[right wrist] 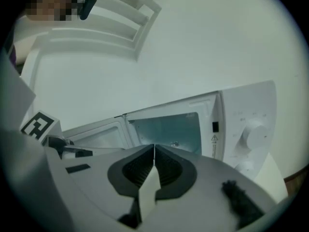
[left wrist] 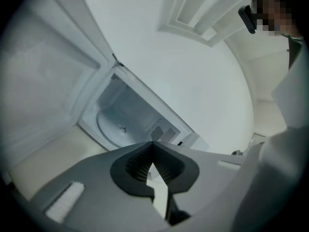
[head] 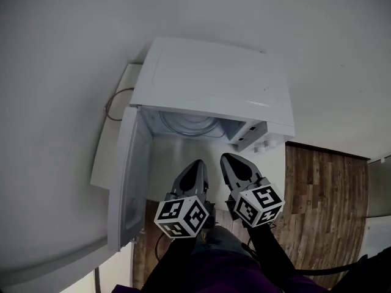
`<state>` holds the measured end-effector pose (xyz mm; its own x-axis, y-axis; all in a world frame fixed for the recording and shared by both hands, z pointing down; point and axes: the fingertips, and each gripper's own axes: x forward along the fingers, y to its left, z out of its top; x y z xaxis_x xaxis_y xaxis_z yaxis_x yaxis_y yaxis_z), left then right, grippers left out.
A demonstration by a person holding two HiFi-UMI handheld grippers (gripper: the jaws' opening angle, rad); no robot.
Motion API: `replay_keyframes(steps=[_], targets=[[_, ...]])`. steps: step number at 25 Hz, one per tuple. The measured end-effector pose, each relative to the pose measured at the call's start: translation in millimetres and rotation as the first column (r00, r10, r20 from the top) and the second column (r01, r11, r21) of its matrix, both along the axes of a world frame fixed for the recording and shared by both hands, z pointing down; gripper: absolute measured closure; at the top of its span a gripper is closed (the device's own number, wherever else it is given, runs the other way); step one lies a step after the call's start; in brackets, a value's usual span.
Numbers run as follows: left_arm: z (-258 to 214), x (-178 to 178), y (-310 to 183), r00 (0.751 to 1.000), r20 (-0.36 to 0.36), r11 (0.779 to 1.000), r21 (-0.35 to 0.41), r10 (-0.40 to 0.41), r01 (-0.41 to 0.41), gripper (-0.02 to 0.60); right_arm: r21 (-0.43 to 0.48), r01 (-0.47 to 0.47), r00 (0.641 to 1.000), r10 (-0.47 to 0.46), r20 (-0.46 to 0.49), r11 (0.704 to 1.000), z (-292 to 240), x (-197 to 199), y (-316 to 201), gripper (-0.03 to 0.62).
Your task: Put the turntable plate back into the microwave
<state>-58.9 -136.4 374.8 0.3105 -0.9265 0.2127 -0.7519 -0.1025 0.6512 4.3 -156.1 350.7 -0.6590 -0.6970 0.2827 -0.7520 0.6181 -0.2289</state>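
**Glass back in the box: turntable plate (head: 186,126) lies inside, both tongs empty**

Nearest to me are the two marker cubes, and beyond them both tongs point at the open oven. My left tongs (head: 197,163) are pressed fully together with nothing between the ribbed pads; the left gripper view shows only bare rubber meeting at the tip (left wrist: 152,144). My right tongs (head: 230,158) are the same, pinched closed on nothing (right wrist: 154,147). Neither touches the microwave (head: 214,78); both hang just in front of its mouth, above the pale bench (head: 166,159) it stands on.

The door (head: 125,176) is swung wide to the left. Past it, on the floor of the cavity, sits the plate: a round, pale, see-through disc with a raised ring near its edge, lying flat and roughly centred (left wrist: 116,127). A small nub shows at its middle. Whether it has dropped properly onto the drive underneath I cannot tell from here.

So I judge the main job done: the plate is in and I have let go of it. What is left, if anything, is checking that it sits true and perhaps shutting the door, though the task does not ask for that. Behind the oven is only plain white wall.
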Motion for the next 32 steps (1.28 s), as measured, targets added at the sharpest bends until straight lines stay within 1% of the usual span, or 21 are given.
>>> replay_keyframes(steps=[3, 7, 9, 11, 13, 18, 20, 25, 32], targets=[[-27, -1, 6, 0.993, 0.116, 0.999, 0.040, -0.005, 0.000, 0.577, 0.029, -0.004, 1.000, 0.004, 0.013, 1.000, -19, 8, 12, 0.580], [-69, 1, 16, 0.964, 0.265, 0.991, 0.134, -0.019, -0.017, 0.577, 0.082, -0.008, 1.000, 0.006, 0.025, 0.997, -49, 17, 26, 0.580], [-92, 2, 19, 0.948, 0.317, 0.982, 0.188, -0.039, -0.022, 0.577, 0.121, -0.018, 0.999, 0.013, 0.039, 0.993, -68, 21, 29, 0.580], [-110, 3, 21, 0.933, 0.353, 0.974, 0.224, -0.068, -0.014, 0.577, 0.147, -0.010, 0.998, 0.001, 0.058, 0.989, -84, 22, 31, 0.580], [-122, 4, 21, 0.922, 0.376, 0.970, 0.244, -0.093, -0.001, 0.577, 0.163, 0.012, 0.997, -0.024, 0.070, 0.987, -96, 20, 33, 0.580], [-139, 13, 23, 0.910, 0.398, 0.960, 0.278, -0.116, 0.001, 0.577, 0.211, 0.052, 0.996, -0.066, 0.060, 0.976, -116, 20, 42, 0.580], [-143, 16, 24, 0.900, 0.415, 0.958, 0.286, -0.132, 0.009, 0.577, 0.224, 0.054, 0.995, -0.070, 0.065, 0.973, -121, 23, 42, 0.580], [-150, 29, 24, 0.873, 0.469, 0.950, 0.310, -0.137, -0.018, 0.577, 0.232, 0.046, 0.994, -0.067, 0.086, 0.972, -123, 30, 43, 0.583], [-151, 43, 23, 0.866, 0.484, 0.947, 0.319, -0.121, -0.046, 0.577, 0.239, 0.049, 0.994, -0.071, 0.084, 0.970, -125, 37, 41, 0.583]])
